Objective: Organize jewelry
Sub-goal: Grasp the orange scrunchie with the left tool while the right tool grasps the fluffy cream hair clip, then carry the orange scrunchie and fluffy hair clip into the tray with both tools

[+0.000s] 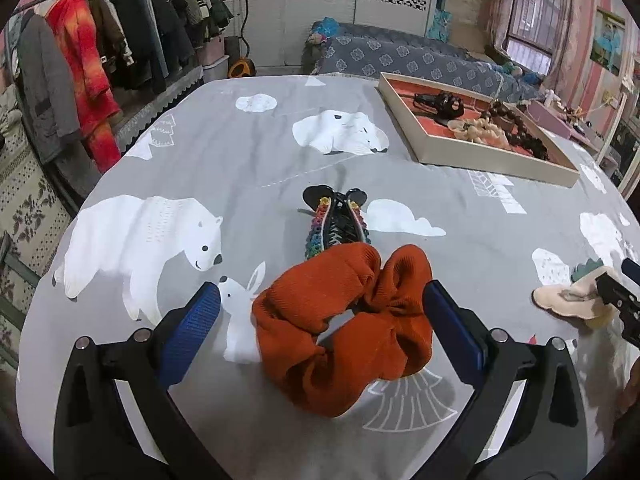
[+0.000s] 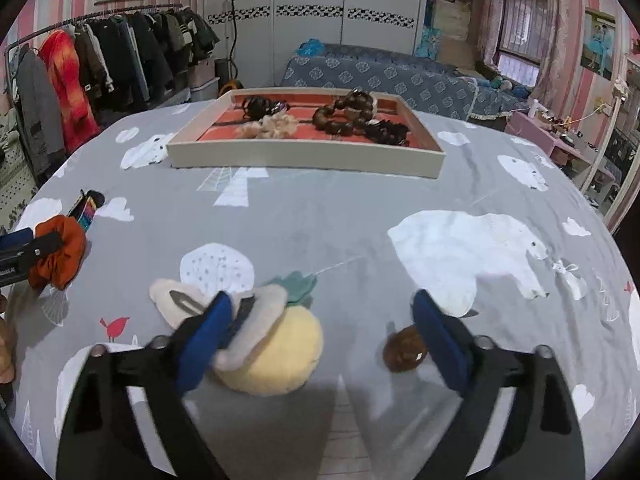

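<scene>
Right wrist: illegible lettering, left tongs (image 2: 24, 256).

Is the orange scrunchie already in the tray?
No. The scrunchie lies on the grey cloth between the left gripper's open fingers, well short of the tray.

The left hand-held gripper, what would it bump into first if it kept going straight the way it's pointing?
Most likely the orange scrunchie. It lies on the bedspread right between the open jaws of the left hand-held gripper. Beyond it sits a colourful hair claw, though depth is hard to judge.
</scene>
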Available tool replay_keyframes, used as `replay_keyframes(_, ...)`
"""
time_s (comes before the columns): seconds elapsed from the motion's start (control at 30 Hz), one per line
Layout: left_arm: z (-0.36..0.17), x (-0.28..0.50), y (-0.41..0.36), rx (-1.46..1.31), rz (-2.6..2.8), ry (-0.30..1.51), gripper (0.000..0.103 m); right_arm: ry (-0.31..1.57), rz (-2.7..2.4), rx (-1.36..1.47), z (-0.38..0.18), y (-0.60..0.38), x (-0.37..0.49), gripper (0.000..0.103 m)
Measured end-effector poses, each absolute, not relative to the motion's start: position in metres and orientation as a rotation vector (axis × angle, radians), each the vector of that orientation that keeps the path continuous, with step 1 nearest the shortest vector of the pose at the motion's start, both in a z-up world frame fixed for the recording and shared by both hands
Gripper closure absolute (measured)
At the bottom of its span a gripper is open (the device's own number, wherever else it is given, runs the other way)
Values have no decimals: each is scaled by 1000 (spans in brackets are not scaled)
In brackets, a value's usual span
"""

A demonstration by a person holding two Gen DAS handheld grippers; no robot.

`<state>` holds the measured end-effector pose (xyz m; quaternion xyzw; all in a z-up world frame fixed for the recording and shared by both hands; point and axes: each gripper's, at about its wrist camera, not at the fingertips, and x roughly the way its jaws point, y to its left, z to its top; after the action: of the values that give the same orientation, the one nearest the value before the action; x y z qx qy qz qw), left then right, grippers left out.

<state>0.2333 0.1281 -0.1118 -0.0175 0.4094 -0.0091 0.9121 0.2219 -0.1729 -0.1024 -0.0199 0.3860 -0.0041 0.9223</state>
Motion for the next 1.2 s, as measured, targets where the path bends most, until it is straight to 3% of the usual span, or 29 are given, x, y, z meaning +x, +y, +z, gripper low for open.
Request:
replay_keyframes(0.13,-114,234,125,-19,-31,845,7,805,14,-41,-108,-167,223,26)
replay_keyframes(0.2,-115,234,124,-24,-43,848,18,810,27,-50,-109,-163,223,30)
replay_keyframes(0.4,-119,235,126,-45,-71,869,32,819,50,-48,-110,-160,223,39)
replay_keyframes(0.53,-119,234,124,-44,-78,867,41,832,86,-20,-111,-159,223,52)
replay_keyframes(0.8,-117,231,130,-91,-87,851,66,827,89,-27,-110,-156,222,58)
replay_keyframes(1.0,-113,229,129,-92,-95,831,75,820,117,17,-104,-163,223,68)
replay_keyframes(1.2,-108,228,127,-83,-95,818,79,819,142,34,-102,-166,225,70)
